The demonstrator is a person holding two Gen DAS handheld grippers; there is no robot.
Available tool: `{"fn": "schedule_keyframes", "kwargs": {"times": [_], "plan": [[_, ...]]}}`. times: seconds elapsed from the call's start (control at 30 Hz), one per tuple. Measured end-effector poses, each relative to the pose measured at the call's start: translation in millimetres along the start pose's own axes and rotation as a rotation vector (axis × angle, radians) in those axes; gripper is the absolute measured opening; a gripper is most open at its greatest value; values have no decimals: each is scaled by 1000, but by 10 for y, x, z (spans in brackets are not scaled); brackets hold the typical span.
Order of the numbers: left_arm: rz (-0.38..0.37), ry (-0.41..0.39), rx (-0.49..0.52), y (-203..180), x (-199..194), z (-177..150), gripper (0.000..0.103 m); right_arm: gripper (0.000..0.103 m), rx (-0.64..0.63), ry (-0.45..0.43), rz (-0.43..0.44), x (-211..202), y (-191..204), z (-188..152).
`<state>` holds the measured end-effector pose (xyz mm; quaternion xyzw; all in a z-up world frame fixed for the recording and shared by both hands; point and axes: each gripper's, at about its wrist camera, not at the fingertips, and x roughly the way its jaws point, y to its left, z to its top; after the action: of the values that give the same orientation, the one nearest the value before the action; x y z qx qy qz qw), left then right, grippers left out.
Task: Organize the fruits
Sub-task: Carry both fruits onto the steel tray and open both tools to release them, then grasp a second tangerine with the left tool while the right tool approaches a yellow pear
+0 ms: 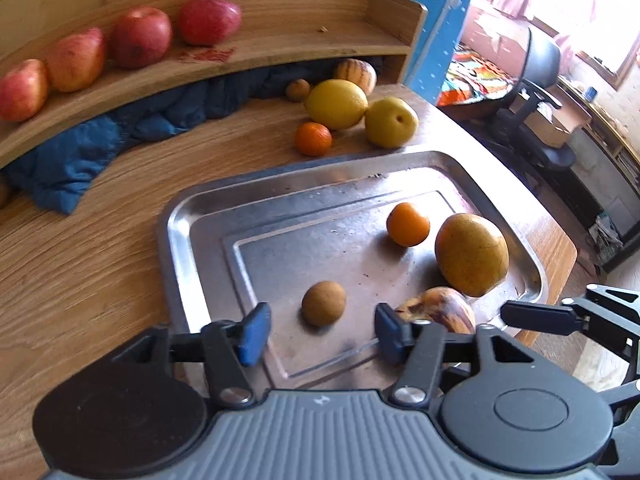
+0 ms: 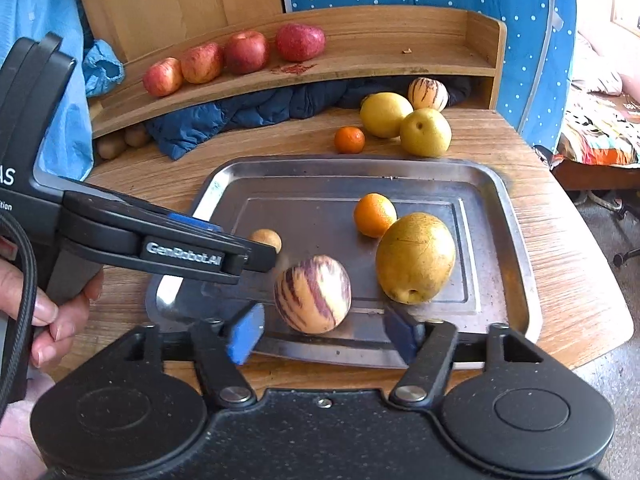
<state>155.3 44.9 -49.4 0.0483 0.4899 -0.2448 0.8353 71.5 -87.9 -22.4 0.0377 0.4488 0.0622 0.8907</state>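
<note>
Four fruits sit on the metal tray (image 1: 180, 236) in the left wrist view: a small brown fruit (image 1: 323, 303), an orange (image 1: 408, 224), a large yellow-brown fruit (image 1: 471, 254) and a striped fruit (image 1: 440, 312) partly hidden behind the right fingertip. Left gripper (image 1: 320, 332): jaws apart, nothing held, the brown fruit lying just ahead between the fingers, no contact visible. Four red apples (image 1: 140, 36) lined up on the wooden shelf (image 1: 320, 36). Loose on the desk (image 1: 80, 280) beyond the tray: small orange (image 1: 313, 139), lemon-like fruit (image 1: 337, 104), yellow round fruit (image 1: 391, 122), another striped fruit (image 1: 356, 74) and a small brown one (image 1: 297, 90) by the blue cloth (image 1: 80, 152)

Right wrist view: right gripper (image 2: 324, 332) open and empty, hovering at the near tray rim, striped fruit (image 2: 313, 294) just ahead between the fingers, not touching. Left gripper enters from the left, a hand (image 2: 48, 312) on its handle. More brown fruits (image 2: 120, 142) under the shelf's left end

Judgement: the apples look sorted; tray grouping unclear, desk fruits still scattered. Task partway at best
</note>
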Motion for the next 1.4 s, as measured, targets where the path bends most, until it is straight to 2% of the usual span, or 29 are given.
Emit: {"fn": "schedule_keyframes", "kwargs": {"times": [0.1, 0.13, 0.2, 0.33, 0.5, 0.67, 0.77, 1.0, 1.17, 1.4], "plan": [[44, -9, -14, 10, -126, -58, 83, 91, -2, -6, 13, -72, -3, -42], [61, -9, -18, 15, -171, -85, 84, 96, -1, -5, 21, -91, -4, -59], [93, -2, -28, 36, -260, -148, 89, 100, 1, 1, 35, -120, 0, -95], [148, 23, -60, 78, -395, -288, 99, 102, -2, 14, 49, -165, 25, -181], [220, 89, -91, 111, -478, -452, 102, 102, 9, 34, 75, -196, 50, -281], [326, 166, -90, 158, -488, -543, 102, 102, 19, 43, 88, -234, 51, -343], [360, 185, -99, 211, -504, -547, 102, 102, 28, 41, 97, -256, 30, -344], [403, 173, -90, 232, -557, -385, 102, 102, 44, 1, 83, -303, -75, -242], [425, 140, -94, 253, -458, -177, 102, 102, 11, -76, 53, -309, -171, -87], [389, 100, -96, 247, -134, 281, 102, 102, 18, -140, -5, -237, -444, 209]]}}
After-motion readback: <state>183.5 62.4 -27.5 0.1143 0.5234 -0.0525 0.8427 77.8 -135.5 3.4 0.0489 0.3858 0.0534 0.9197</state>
